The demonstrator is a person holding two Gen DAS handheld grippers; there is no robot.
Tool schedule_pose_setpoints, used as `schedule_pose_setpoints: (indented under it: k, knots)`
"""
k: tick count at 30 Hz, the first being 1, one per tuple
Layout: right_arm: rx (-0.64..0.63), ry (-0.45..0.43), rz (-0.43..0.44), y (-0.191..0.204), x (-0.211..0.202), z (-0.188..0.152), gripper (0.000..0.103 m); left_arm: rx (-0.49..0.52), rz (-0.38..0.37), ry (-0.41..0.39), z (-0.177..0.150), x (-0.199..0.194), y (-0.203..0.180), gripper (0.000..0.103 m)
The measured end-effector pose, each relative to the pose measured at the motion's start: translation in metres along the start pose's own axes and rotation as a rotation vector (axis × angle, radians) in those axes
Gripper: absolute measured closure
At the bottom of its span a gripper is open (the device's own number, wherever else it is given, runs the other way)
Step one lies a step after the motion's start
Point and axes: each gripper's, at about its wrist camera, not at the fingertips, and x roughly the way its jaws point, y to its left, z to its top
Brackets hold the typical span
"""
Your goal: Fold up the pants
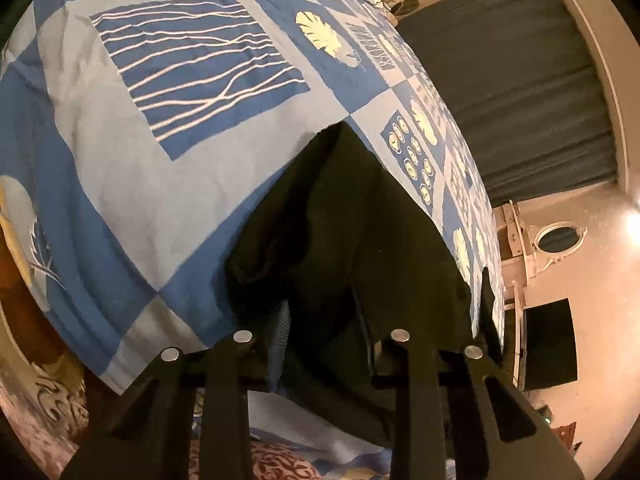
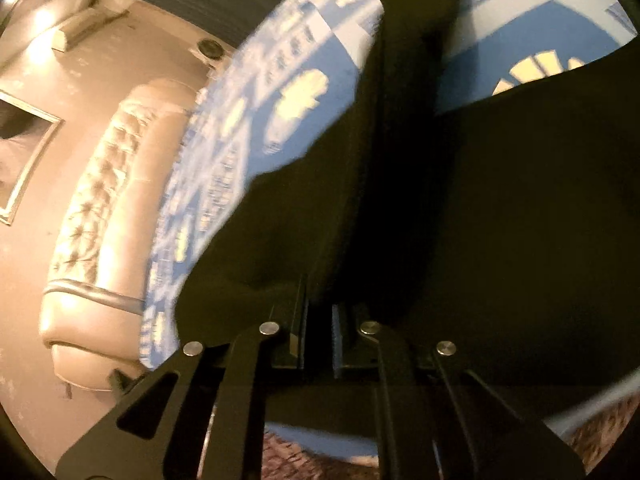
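Black fabric pants (image 1: pixel 352 240) lie on your bed's blue-and-white patterned bedspread (image 1: pixel 132 152), near its edge. Your left gripper (image 1: pixel 326 344) has its jaws spread partway, with the dark cloth bunched between and in front of them; you cannot tell whether they press it. Your right gripper (image 2: pixel 320 336) has its jaws drawn nearly together, pinching a ridge of the pants, whose cloth rises away toward the bedspread.
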Motion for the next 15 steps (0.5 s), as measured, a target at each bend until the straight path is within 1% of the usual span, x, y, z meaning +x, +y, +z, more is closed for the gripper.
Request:
schedule_pose_setpoints:
  k: [2, 4, 5, 6, 7, 8, 9, 10, 11, 12, 13, 14, 15]
  knots:
    - [0.014, 0.008, 0.008, -0.002, -0.009, -0.015, 0.095, -0.024, -0.024, -0.005, 0.004, -0.001, 0.008, 0.076]
    - [0.019, 0.072, -0.027, -0.019, -0.002, -0.036, 0.095, -0.038, -0.044, -0.019, 0.007, -0.002, 0.016, 0.076]
    - [0.018, 0.091, -0.044, -0.026, 0.001, -0.041, 0.095, -0.043, -0.059, -0.018, 0.008, -0.002, 0.018, 0.076]
    - [0.016, 0.102, -0.037, -0.035, 0.004, -0.046, 0.095, -0.044, -0.075, -0.011, 0.009, -0.002, 0.02, 0.076]
    - [0.016, 0.092, -0.028, -0.037, 0.0, -0.046, 0.092, -0.039, -0.08, -0.01, 0.009, -0.003, 0.02, 0.076]
    - [0.014, 0.079, -0.04, -0.036, -0.007, -0.043, 0.081, -0.028, -0.079, -0.004, 0.009, -0.005, 0.02, 0.075]
    - [0.006, 0.043, -0.057, -0.032, -0.02, -0.037, 0.073, -0.009, -0.073, 0.005, 0.009, -0.008, 0.018, 0.067]
    - [-0.011, -0.006, -0.07, -0.026, -0.035, -0.029, 0.052, 0.026, -0.066, 0.009, 0.008, -0.013, 0.013, 0.06]
    - [-0.043, -0.061, -0.089, -0.019, -0.05, -0.02, 0.034, 0.063, -0.05, 0.004, 0.007, -0.019, 0.008, 0.035]
    - [-0.108, -0.129, -0.137, -0.009, -0.066, -0.001, 0.03, 0.129, 0.023, -0.023, 0.005, -0.027, -0.001, 0.013]
    - [-0.171, -0.175, -0.182, 0.001, -0.075, 0.017, 0.027, 0.177, 0.084, -0.058, 0.004, -0.032, -0.008, 0.014]
    - [-0.246, -0.235, -0.236, 0.011, -0.081, 0.046, 0.024, 0.234, 0.133, -0.087, 0.003, -0.035, -0.016, 0.014]
    - [-0.278, -0.266, -0.274, 0.014, -0.081, 0.07, 0.02, 0.291, 0.176, -0.107, 0.004, -0.036, -0.024, 0.014]
